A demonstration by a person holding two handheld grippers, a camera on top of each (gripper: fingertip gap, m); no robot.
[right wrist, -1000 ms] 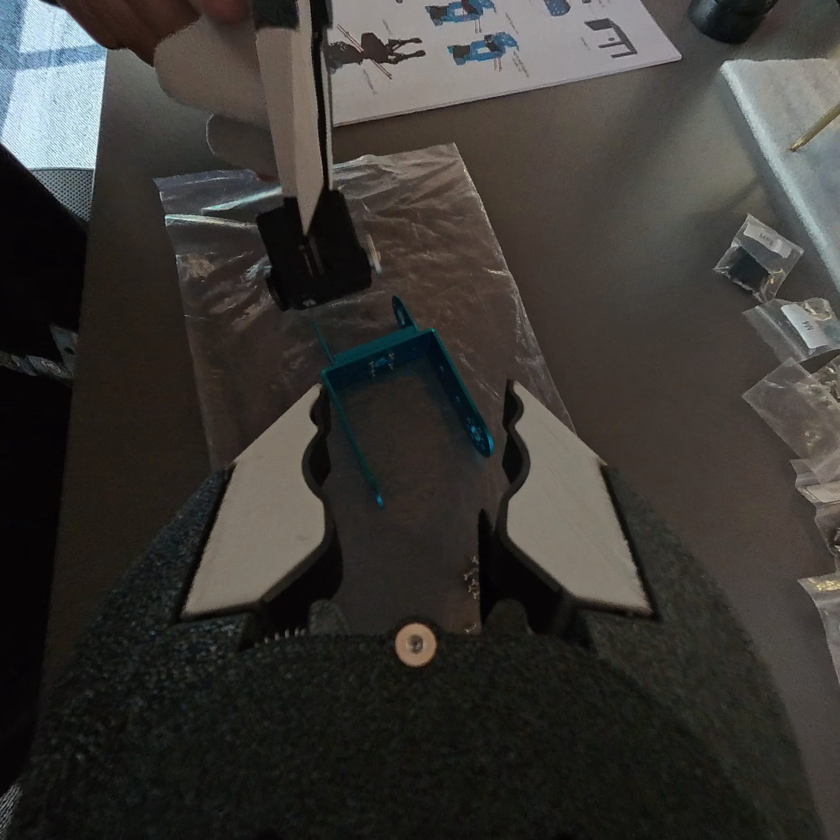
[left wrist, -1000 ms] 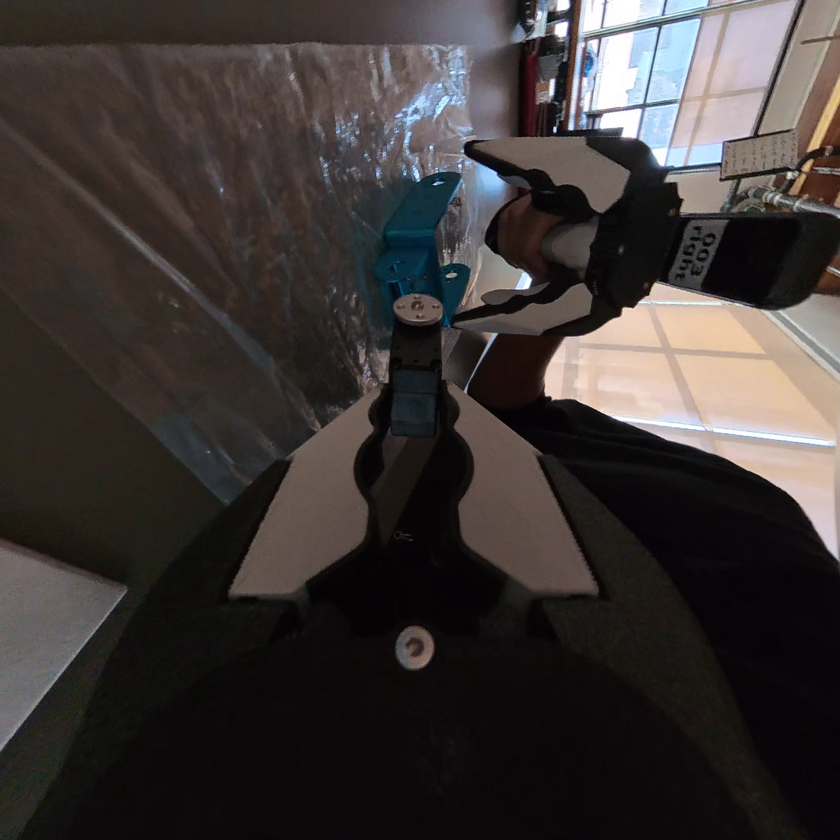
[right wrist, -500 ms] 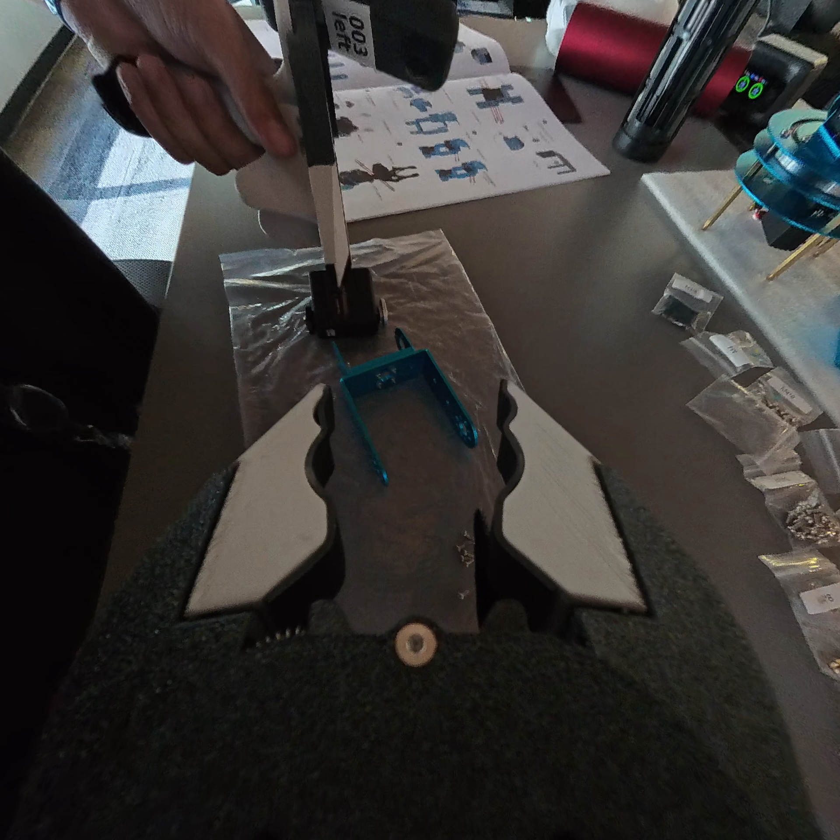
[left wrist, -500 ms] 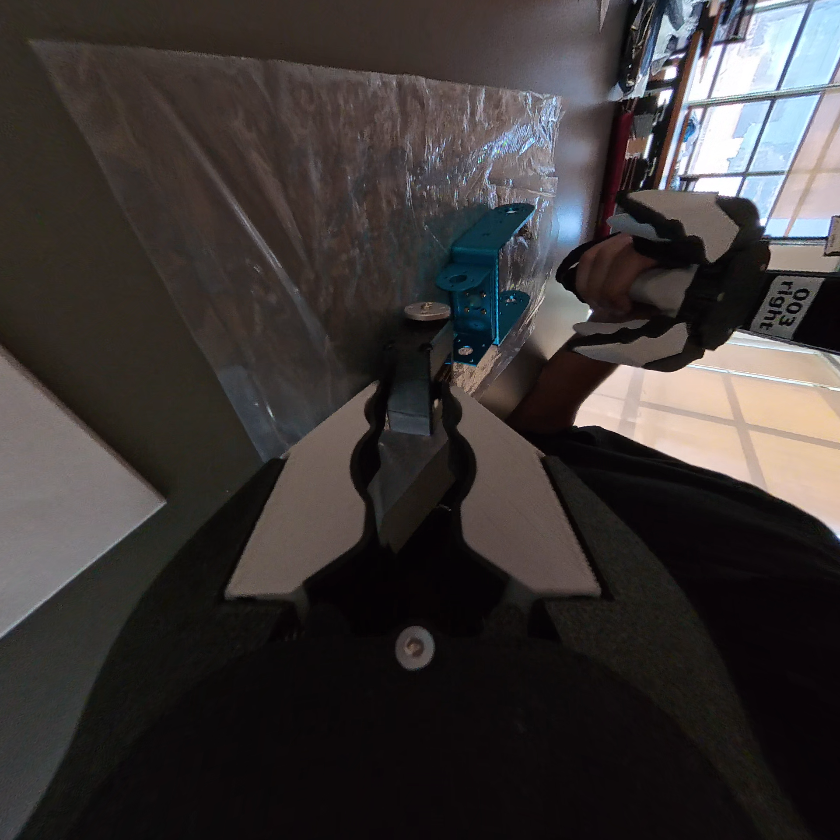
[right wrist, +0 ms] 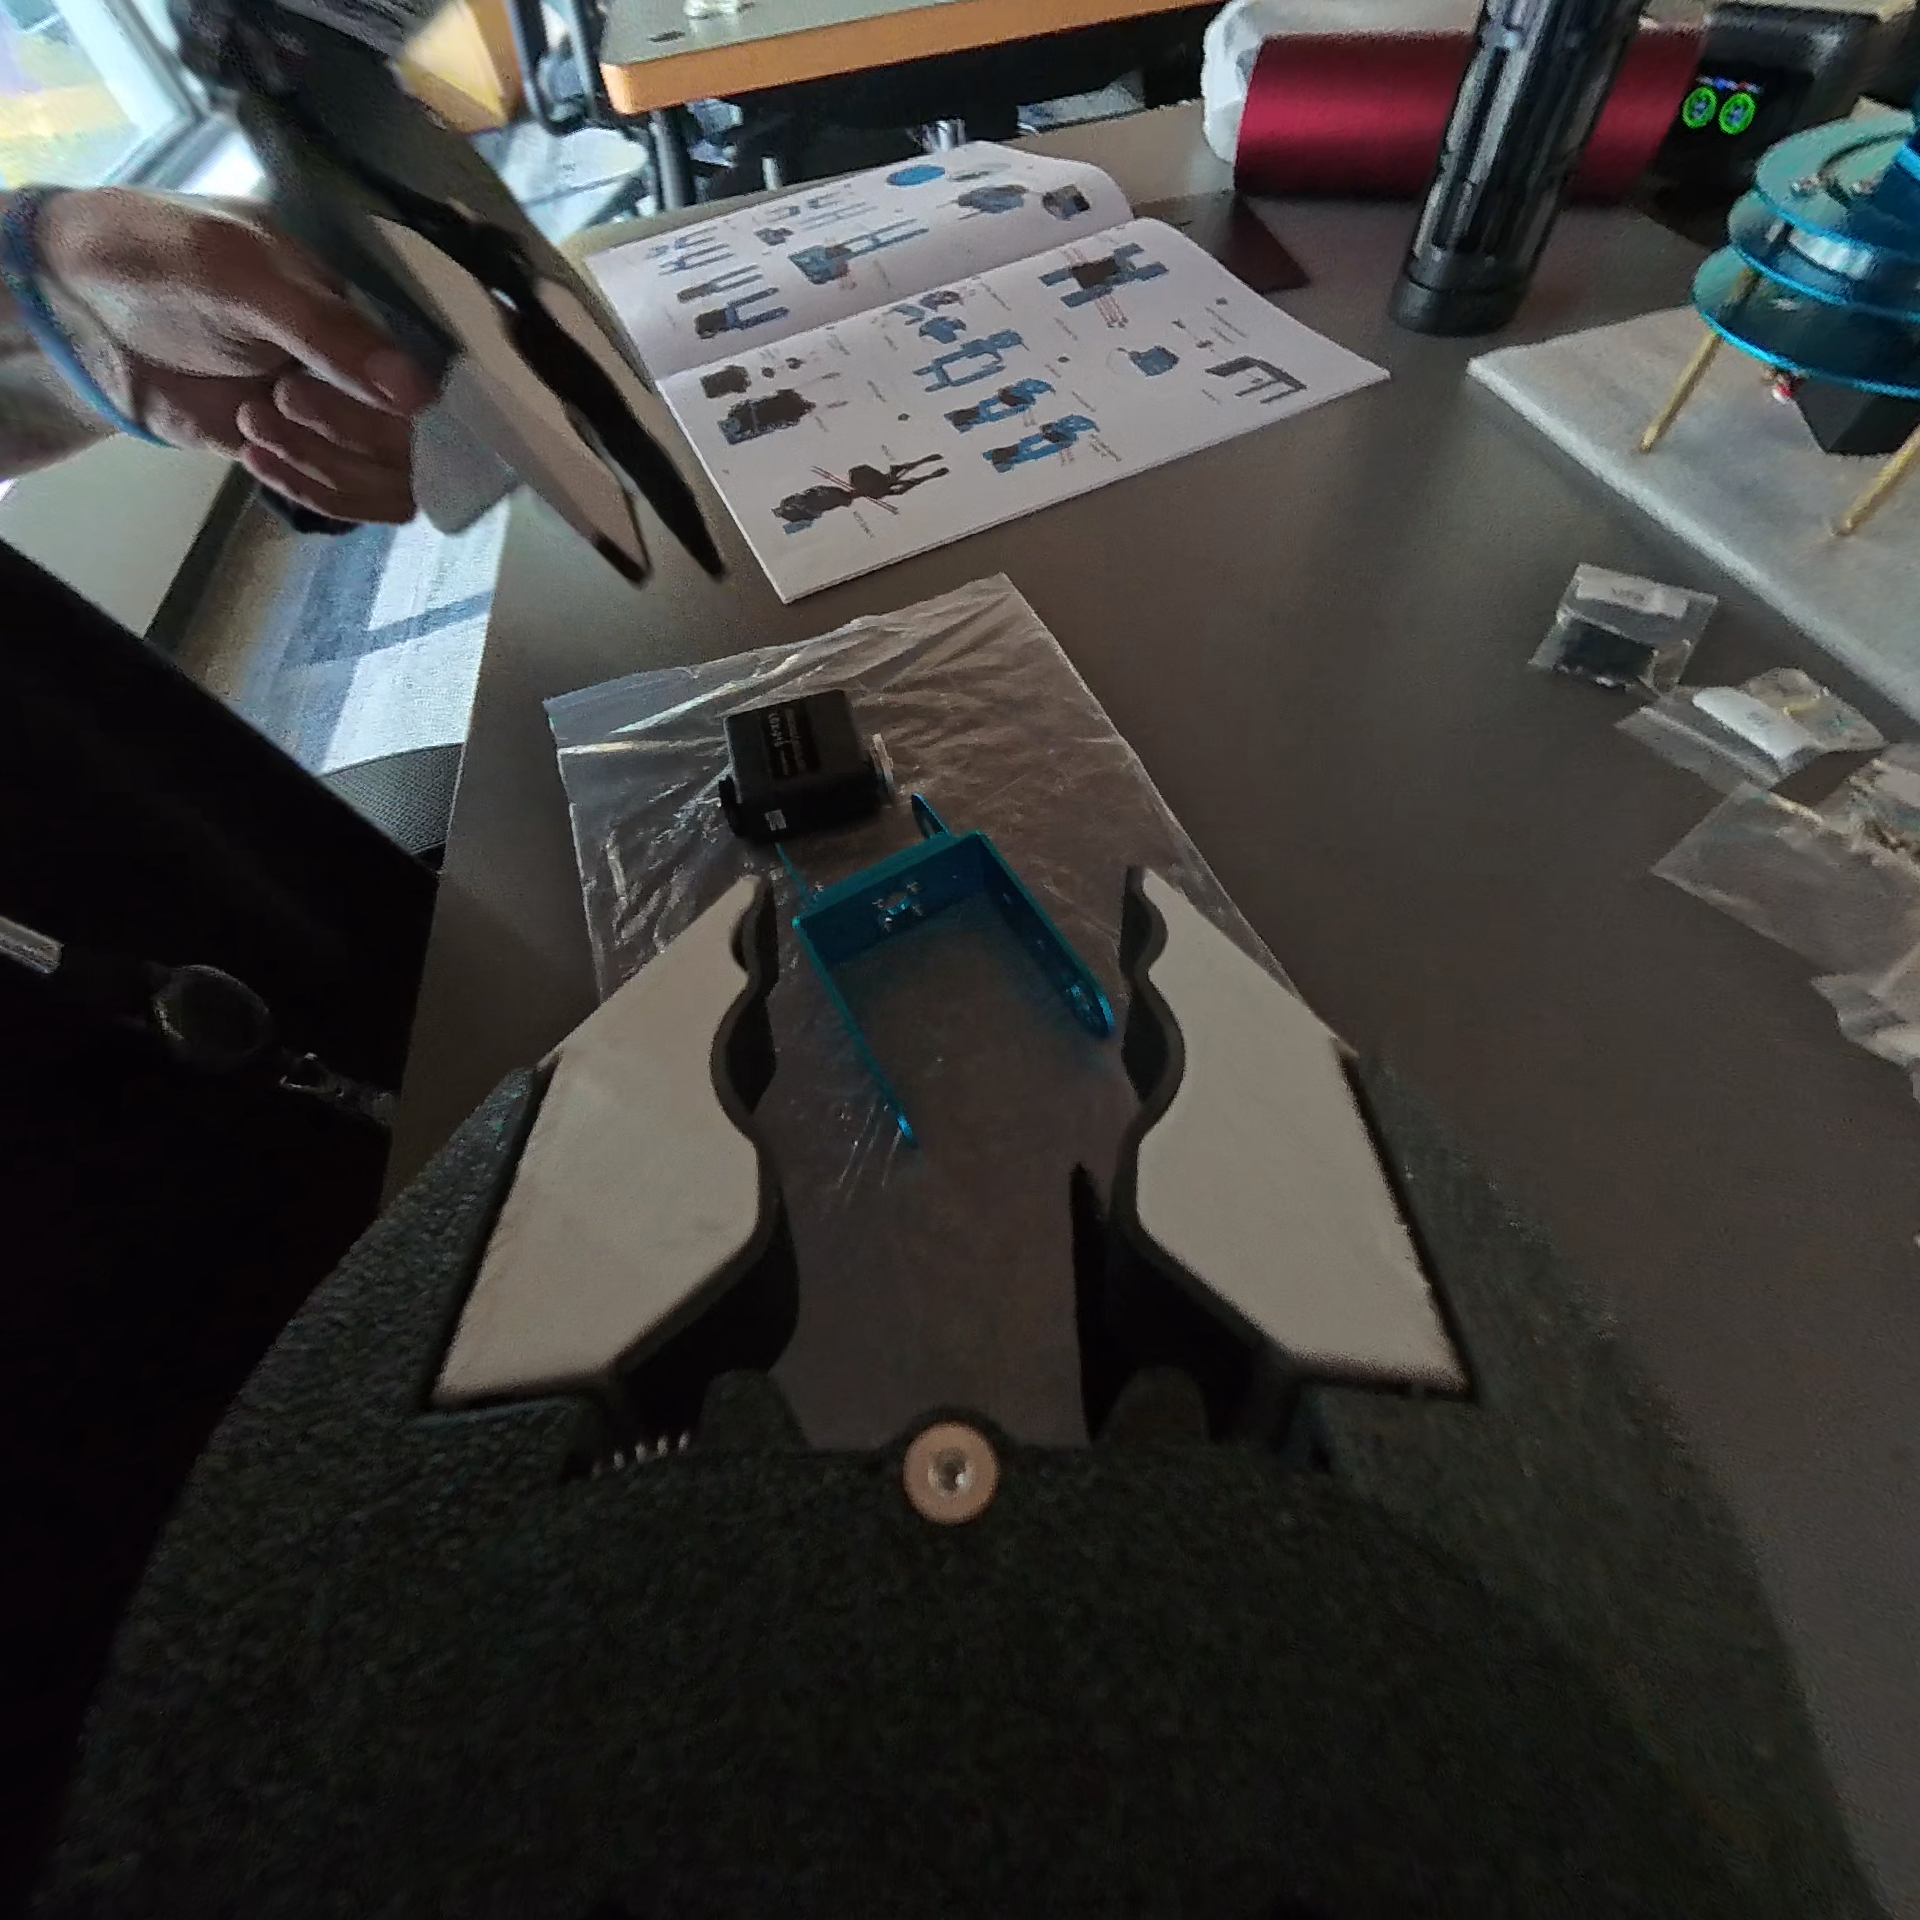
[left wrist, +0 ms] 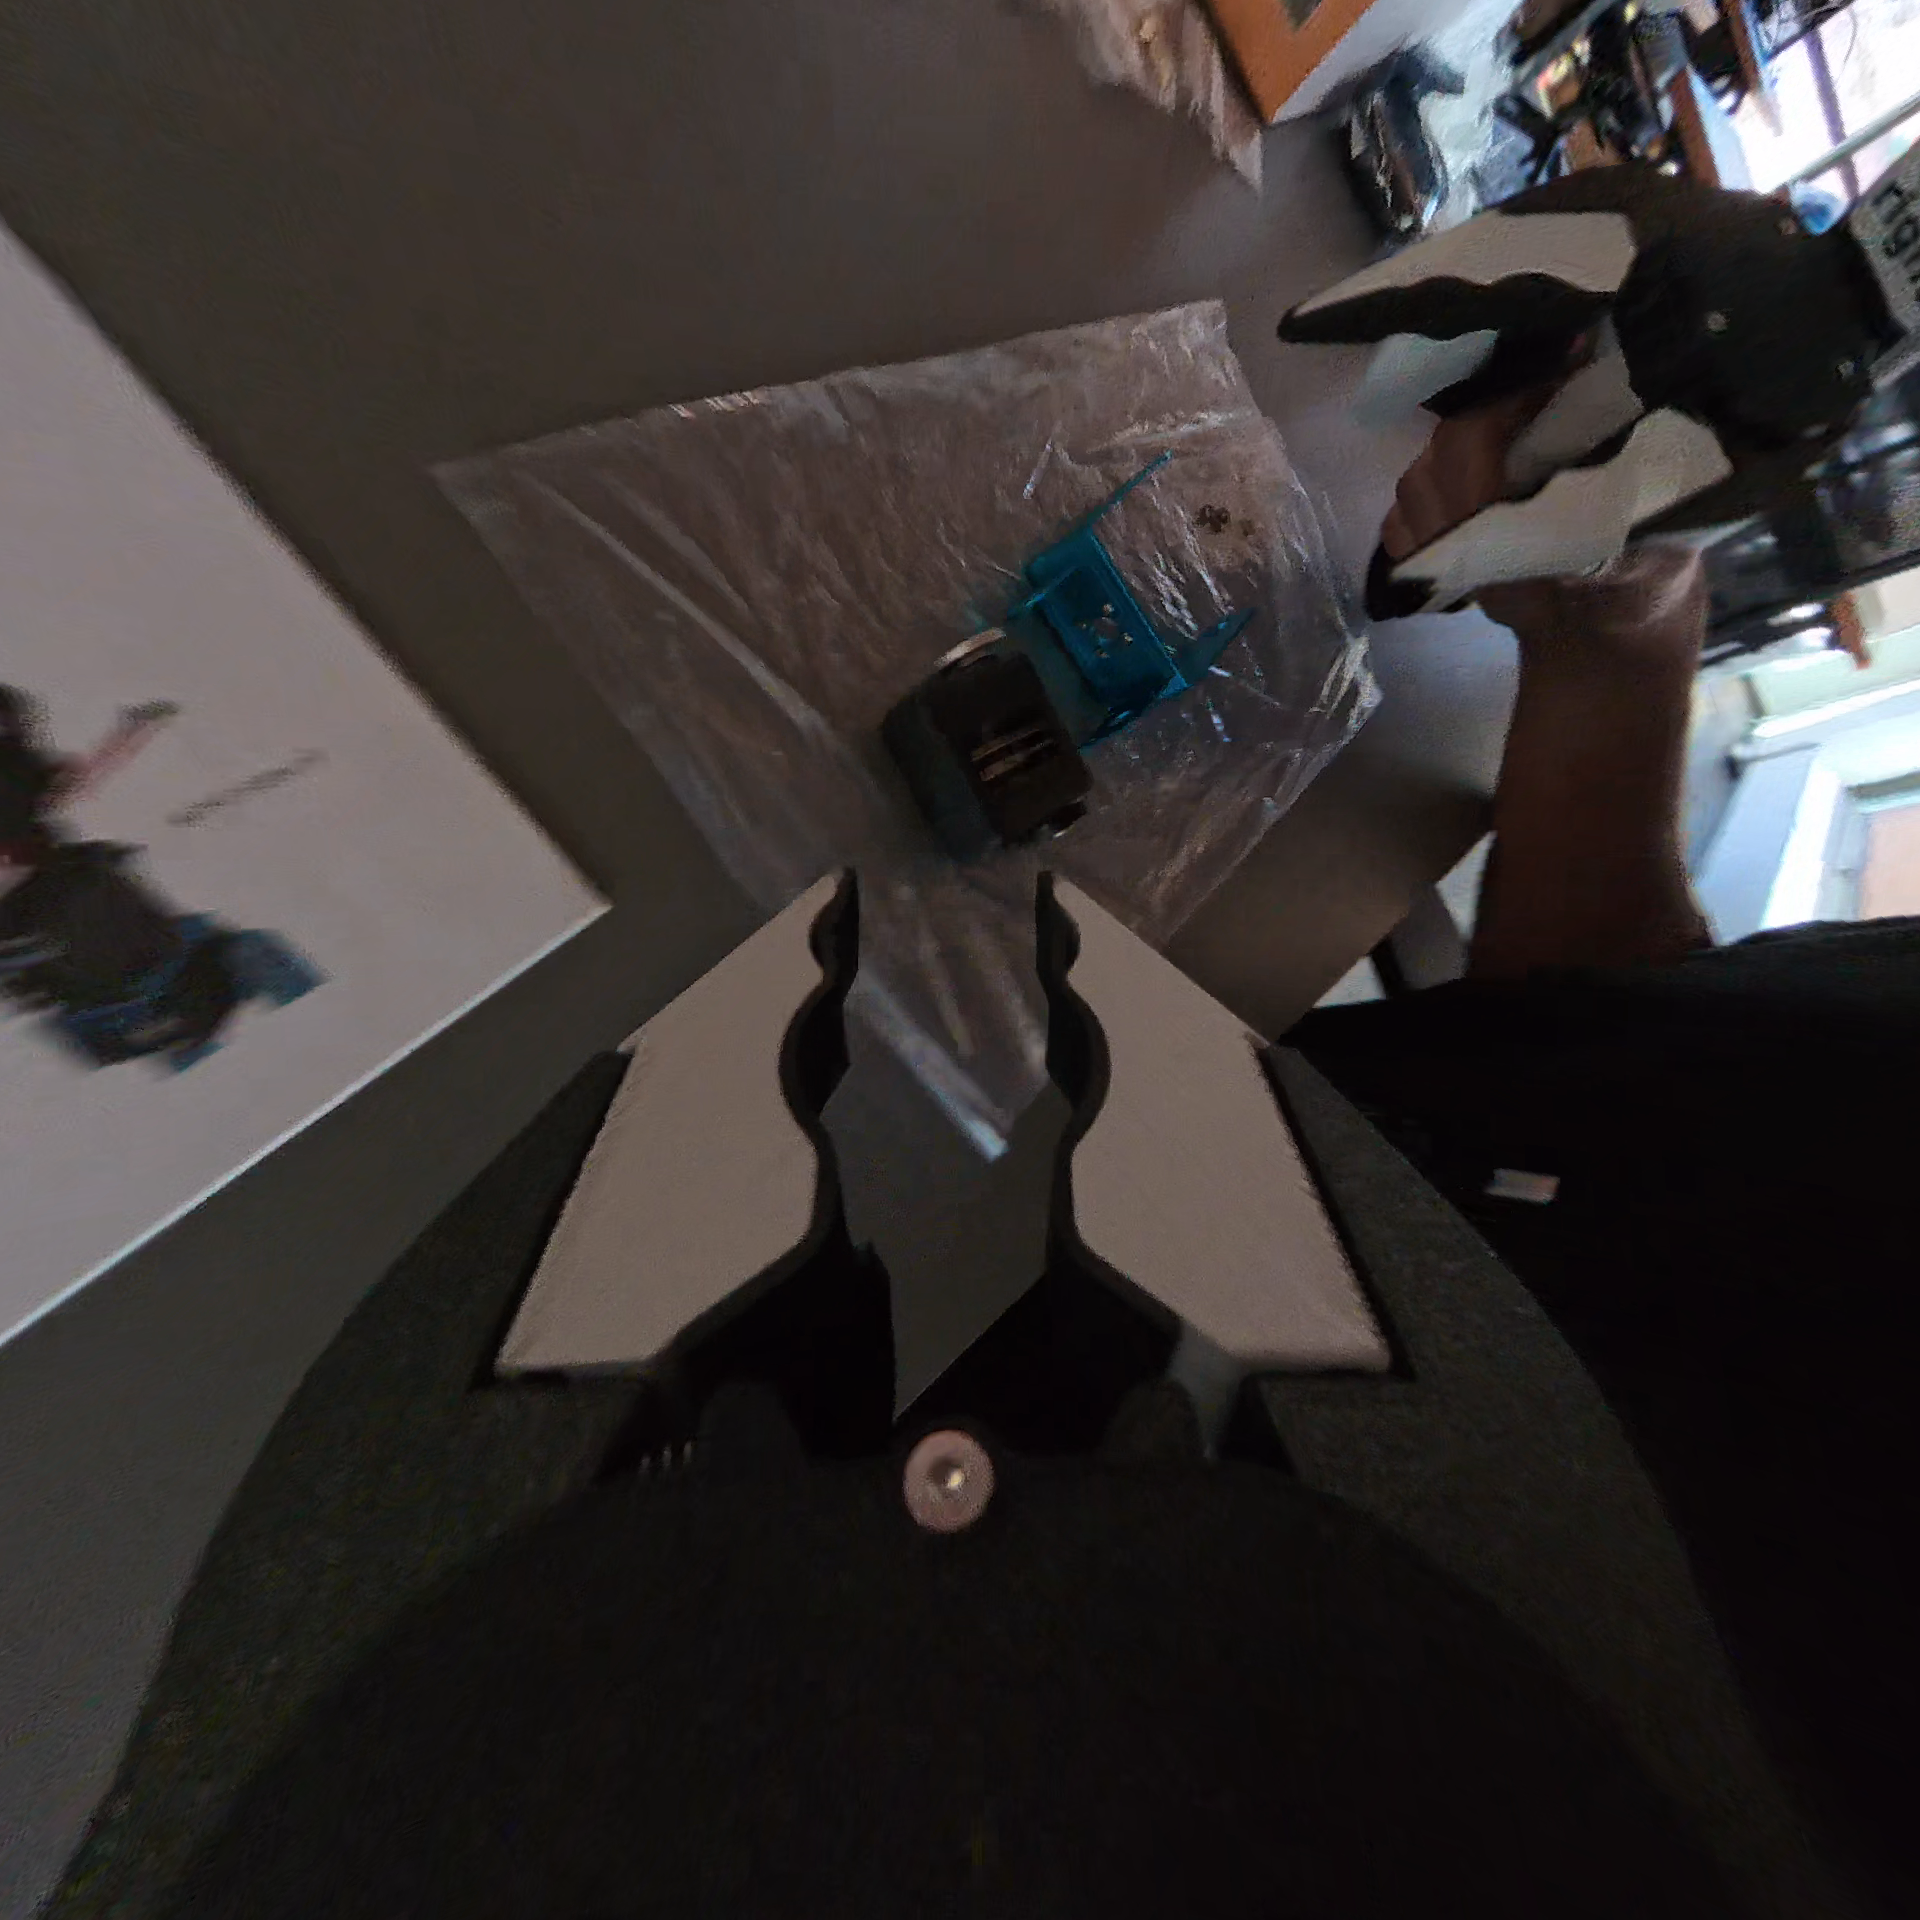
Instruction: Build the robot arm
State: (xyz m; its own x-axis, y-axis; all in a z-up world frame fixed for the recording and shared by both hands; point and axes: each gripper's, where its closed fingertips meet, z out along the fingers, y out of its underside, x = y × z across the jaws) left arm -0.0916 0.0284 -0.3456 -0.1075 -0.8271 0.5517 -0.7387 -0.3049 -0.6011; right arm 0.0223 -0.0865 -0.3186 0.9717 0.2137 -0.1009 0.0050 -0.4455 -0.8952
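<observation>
1. Your left gripper [left wrist: 945,914] hangs released above the black servo block [right wrist: 805,764] lying on the plastic bag [right wrist: 997,675].
2. Your right gripper [right wrist: 945,935], spread wide, straddles the blue bracket [right wrist: 940,961]; keep it centred and level with the surface [right wrist: 1351,623].

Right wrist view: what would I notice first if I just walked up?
The bright blue metal bracket on a clear plastic bag, just ahead of the open right gripper. A small black box lies beside it. Behind, an open picture booklet, and the left gripper hangs empty above.
</observation>
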